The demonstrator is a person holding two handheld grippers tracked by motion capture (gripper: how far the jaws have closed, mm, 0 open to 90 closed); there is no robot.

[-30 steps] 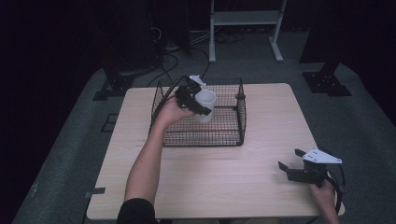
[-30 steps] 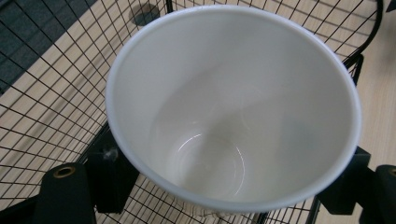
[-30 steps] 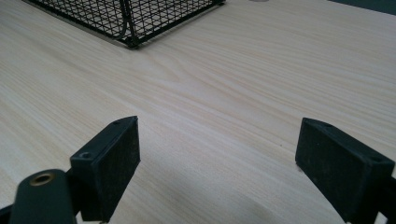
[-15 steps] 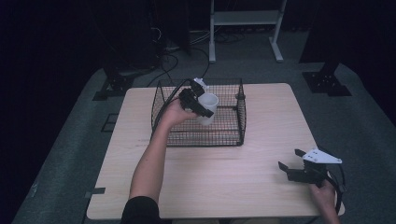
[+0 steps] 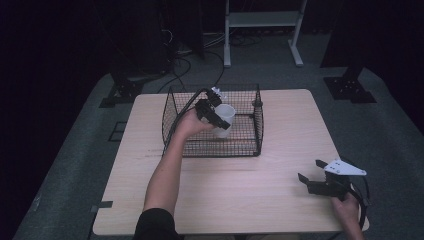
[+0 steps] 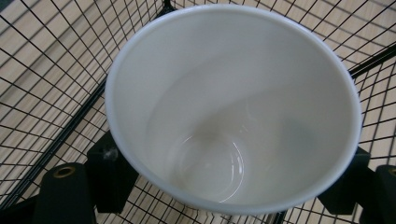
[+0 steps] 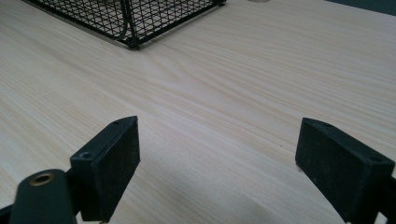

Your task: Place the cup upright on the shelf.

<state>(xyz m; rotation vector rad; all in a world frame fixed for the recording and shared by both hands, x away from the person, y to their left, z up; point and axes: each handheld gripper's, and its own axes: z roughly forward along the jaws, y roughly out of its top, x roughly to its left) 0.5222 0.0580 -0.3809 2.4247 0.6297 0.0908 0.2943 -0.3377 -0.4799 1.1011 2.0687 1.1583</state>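
The left gripper [image 5: 216,116] was clamped on a white cup [image 5: 223,120]. Its two black jaws pressed the cup wall from opposite sides, just below the rim. In the left gripper view, the cup [image 6: 233,107] was seen mouth-on, with a jaw pad at each lower edge; the inside was bare and white, with a faint ring at the bottom.

The cup was held inside the open top of a black wire basket [image 5: 250,145], toward the left half. It was tilted, with its mouth turned toward the gripper. Whether its base touched the basket floor could not be determined. Wire mesh [image 6: 46,84] and the wood beneath it showed on both sides of the cup. The person's left forearm [image 5: 165,172] reached in over the basket's near left corner.

The right gripper [image 5: 320,181] was at the near right corner of the table [image 5: 225,200], well apart from the basket. Its jaws were spread wide and held nothing. In the right gripper view, bare wood lay between the two pads [image 7: 112,158], and a corner of the basket [image 7: 130,23] showed farther off. The right hand [image 5: 347,207] gripped the tool at the table edge.

The basket stood at the far middle of the light wooden table.
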